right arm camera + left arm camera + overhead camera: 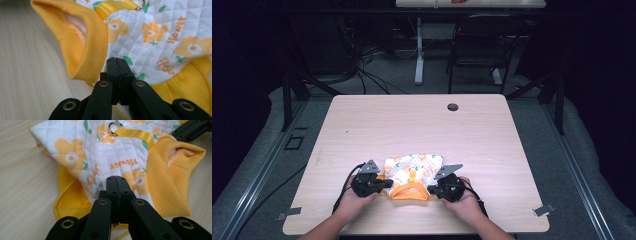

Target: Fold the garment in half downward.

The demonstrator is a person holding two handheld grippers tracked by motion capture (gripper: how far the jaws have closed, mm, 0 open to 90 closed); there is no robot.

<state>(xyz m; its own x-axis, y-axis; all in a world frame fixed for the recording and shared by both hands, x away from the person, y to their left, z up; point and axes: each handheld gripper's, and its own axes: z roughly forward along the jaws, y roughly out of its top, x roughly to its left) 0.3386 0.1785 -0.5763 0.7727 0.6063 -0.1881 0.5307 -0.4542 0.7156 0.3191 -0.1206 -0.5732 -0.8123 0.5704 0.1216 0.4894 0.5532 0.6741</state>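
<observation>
A small quilted white garment (414, 169) printed with orange flowers lies near the table's front edge. It has a yellow ribbed collar (170, 182) and a yellow strap ending in a metal ring (114, 125). My left gripper (384, 184) is shut on the garment's left edge, jaws pressed together over the fabric (116, 180). My right gripper (430, 190) is shut on the opposite edge beside the collar (85, 42), jaws together (116, 61). The right gripper's jaws also appear at the top right of the left gripper view (190, 130).
The light wooden table (412, 125) has a round cable hole (453, 107) near its far edge. Metal brackets (544, 210) sit at the front corners. A chair (484, 45) and cables stand on the floor beyond.
</observation>
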